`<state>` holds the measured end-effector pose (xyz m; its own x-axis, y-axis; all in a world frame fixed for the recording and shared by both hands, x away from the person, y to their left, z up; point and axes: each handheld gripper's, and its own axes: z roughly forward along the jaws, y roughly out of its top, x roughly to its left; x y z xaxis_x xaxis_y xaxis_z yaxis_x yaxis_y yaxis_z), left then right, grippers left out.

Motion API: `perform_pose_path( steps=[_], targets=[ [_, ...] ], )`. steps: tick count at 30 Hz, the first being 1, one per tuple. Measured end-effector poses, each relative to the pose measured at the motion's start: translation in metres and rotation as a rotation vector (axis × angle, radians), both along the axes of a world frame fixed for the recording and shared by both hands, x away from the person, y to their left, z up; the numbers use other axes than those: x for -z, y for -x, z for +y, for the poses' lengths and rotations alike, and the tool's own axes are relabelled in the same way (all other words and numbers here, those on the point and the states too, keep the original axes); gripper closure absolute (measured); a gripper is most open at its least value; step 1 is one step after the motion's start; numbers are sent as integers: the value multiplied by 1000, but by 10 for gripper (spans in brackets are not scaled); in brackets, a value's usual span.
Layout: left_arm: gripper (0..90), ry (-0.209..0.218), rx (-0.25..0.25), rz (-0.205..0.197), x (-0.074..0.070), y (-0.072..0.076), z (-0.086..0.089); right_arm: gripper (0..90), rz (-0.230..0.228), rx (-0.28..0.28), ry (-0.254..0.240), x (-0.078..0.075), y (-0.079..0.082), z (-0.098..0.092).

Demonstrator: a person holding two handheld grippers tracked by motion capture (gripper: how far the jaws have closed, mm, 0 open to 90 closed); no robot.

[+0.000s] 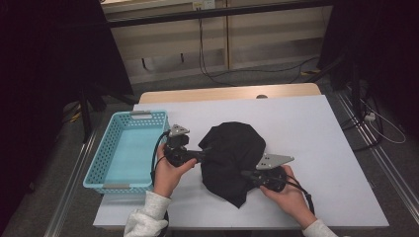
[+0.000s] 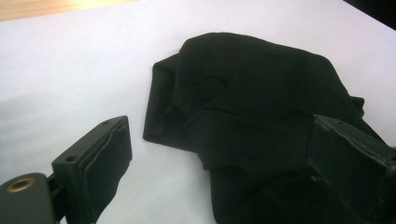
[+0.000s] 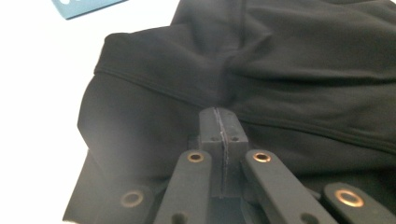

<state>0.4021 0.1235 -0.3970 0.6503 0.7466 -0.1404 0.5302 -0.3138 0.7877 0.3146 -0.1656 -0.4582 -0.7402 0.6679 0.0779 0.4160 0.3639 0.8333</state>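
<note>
Black jaws of the right gripper (image 3: 219, 122) are clenched on a fold of the black cloth (image 1: 231, 159), which lies crumpled mid-surface. Across it, the left gripper (image 2: 224, 163) stands released, its fingers (image 2: 100, 168) straddling the cloth's left edge, beside the blue basket (image 1: 94, 173).

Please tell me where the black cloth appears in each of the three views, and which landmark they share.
High view: the black cloth lies mid-table, between both grippers.
Left gripper view: it covers the centre and right, over the white table.
Right gripper view: it spreads across the upper and middle frame.
Shared landmark: the white tabletop.
</note>
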Motion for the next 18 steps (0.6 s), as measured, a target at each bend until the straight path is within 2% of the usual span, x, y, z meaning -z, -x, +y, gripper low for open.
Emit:
perform_pose_path(
  steps=[1,4,6,8,12,16,18],
  targets=[
    [71,1,-5,-6,0,0,1,900,-7,18,-11,-3,0,-8],
    [72,10,-10,-3,-1,0,1,900,-5,29,-40,-6,0,-16],
    [72,11,-11,-2,-1,-1,0,878,-25,33,-60,-8,1,-18],
    [72,4,-8,-1,0,-2,-1,719,-27,41,-69,-8,2,-14],
    [72,-4,-3,-2,2,-1,-3,523,-27,20,-20,-4,1,3],
    [72,-9,-4,4,3,0,-2,496,-29,17,-11,-4,-2,16],
    [72,-8,-9,8,3,0,0,492,-14,19,3,-1,-5,20]
  ],
)
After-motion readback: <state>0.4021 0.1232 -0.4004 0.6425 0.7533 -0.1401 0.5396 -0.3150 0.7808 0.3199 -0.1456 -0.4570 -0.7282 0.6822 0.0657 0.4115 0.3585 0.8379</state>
